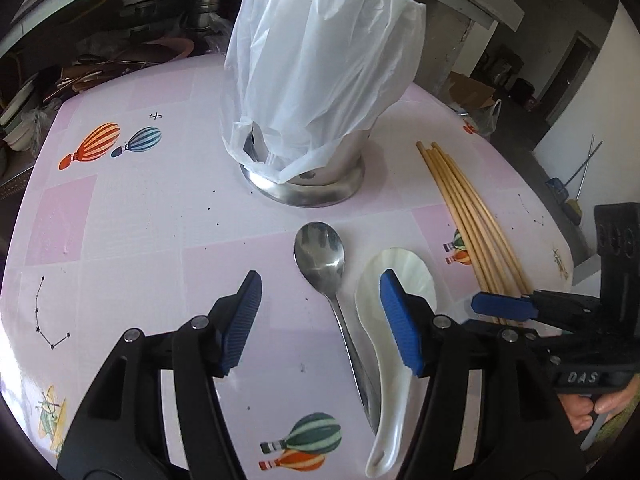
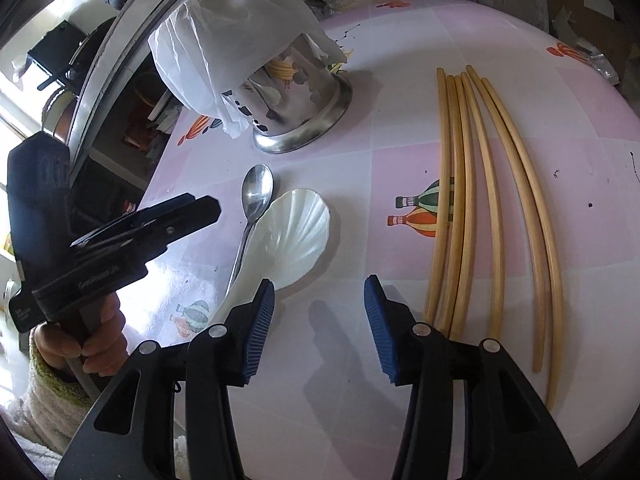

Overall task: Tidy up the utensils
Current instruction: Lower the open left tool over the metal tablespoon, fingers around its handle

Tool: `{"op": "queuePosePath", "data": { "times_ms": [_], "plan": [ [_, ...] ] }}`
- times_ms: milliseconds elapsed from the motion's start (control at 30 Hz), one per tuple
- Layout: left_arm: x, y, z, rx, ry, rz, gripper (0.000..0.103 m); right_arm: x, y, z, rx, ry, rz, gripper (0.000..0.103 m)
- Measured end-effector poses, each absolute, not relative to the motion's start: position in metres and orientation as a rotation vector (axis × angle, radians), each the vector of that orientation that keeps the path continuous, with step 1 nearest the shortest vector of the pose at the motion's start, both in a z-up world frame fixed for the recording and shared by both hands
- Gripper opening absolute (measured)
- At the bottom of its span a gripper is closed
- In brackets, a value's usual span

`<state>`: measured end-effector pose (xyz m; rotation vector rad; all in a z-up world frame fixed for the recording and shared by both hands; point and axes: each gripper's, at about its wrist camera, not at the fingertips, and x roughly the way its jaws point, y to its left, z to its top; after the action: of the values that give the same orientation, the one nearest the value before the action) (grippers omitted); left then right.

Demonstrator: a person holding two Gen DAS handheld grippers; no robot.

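Both grippers gape empty: left gripper (image 1: 320, 320) straddles the steel spoon (image 1: 320, 256), bagged steel holder (image 1: 308, 184) ahead; right gripper (image 2: 320, 320) beside tan chopsticks (image 2: 492, 208), likely next.

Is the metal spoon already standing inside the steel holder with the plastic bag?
No, the metal spoon lies flat on the table beside the white spoon, in front of the steel holder.

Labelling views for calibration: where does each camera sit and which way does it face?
Left wrist: on the left tool, tilted down at the pink table; open jaws, right tool at frame right.
Right wrist: on the right tool, tilted down; open jaws, left tool and hand at frame left.
Shared: steel spoon, white ceramic spoon, bamboo chopsticks, bag-covered steel holder.
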<state>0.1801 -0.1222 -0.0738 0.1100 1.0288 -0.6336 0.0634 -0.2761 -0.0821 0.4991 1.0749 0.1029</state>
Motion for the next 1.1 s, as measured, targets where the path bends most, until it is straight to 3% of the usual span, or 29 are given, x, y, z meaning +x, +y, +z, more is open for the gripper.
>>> {"op": "queuePosePath", "data": {
  "times_ms": [567, 1100],
  "plan": [
    [0.209, -0.160, -0.097, 0.217, 1.050, -0.538, 0.056, 0.072, -0.280, -0.086, 0.493, 1.084, 0.109, 0.046],
    [0.222, -0.136, -0.097, 0.161, 1.074, -0.504, 0.053, 0.072, -0.280, -0.083, 0.490, 1.077, 0.115, 0.046]
  ]
}}
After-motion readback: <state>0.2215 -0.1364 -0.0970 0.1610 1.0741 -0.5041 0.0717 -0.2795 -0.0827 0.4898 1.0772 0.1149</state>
